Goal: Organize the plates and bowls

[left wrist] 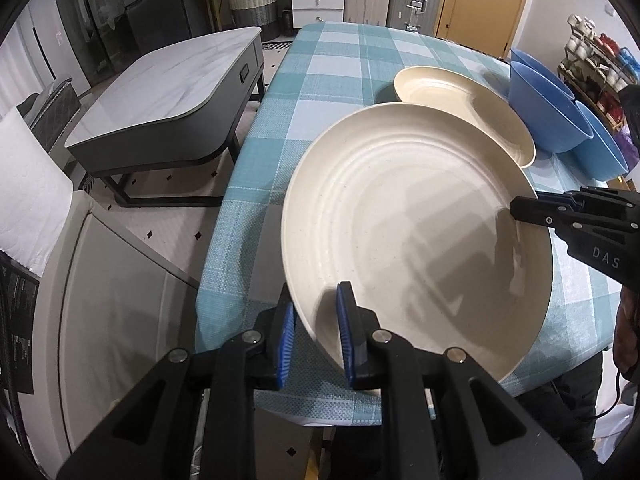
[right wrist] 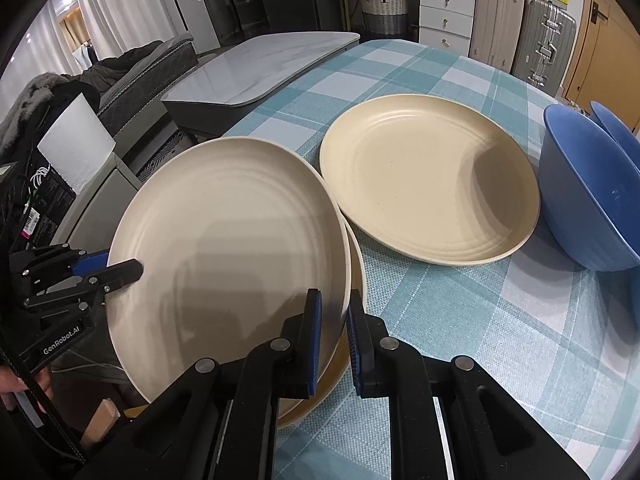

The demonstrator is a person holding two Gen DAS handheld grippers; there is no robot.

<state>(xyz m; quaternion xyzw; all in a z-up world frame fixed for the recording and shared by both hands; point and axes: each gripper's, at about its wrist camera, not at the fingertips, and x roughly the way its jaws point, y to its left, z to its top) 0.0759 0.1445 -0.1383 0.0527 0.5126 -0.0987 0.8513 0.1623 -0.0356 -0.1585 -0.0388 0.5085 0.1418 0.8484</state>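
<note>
Left wrist view
- Left gripper [left wrist: 316, 332]: foreground, bottom centre; its blue pads straddle the near rim of the upper plate, one pad under the rim and one on the inner face. Jaws nearly together, pinching that rim.
- Upper plate [left wrist: 416, 240]: large cream plate, tilted, held above the near end of the table.
- Right gripper [left wrist: 520, 208]: enters from the right edge; its tip meets the plate's right rim. Jaw gap not readable from here.
- Second plate [left wrist: 464, 108]: cream, lies flat on the cloth beyond the held plate, partly overlapped by it in the picture.
- Blue bowls [left wrist: 548, 108]: grouped at the right side of the table, just beside the second plate; at least three rims show.
- Table [left wrist: 340, 68]: covered with a teal and white checked cloth.
- Low table [left wrist: 168, 96]: grey, marble-look top, stands on the floor to the left.

Right wrist view
- Right gripper [right wrist: 334, 340]: foreground; blue pads pressed together on the right rim of the upper plate [right wrist: 228, 256].
- Lower plate [right wrist: 356, 280]: a further cream rim shows directly beneath the upper plate; contact between the two cannot be told.
- Left gripper [right wrist: 132, 270]: at the left, gripping the opposite rim.
- Second plate [right wrist: 428, 184]: flat on the cloth, apart from the stack.
- Blue bowls [right wrist: 592, 200]: right of that plate, near its rim.
</note>
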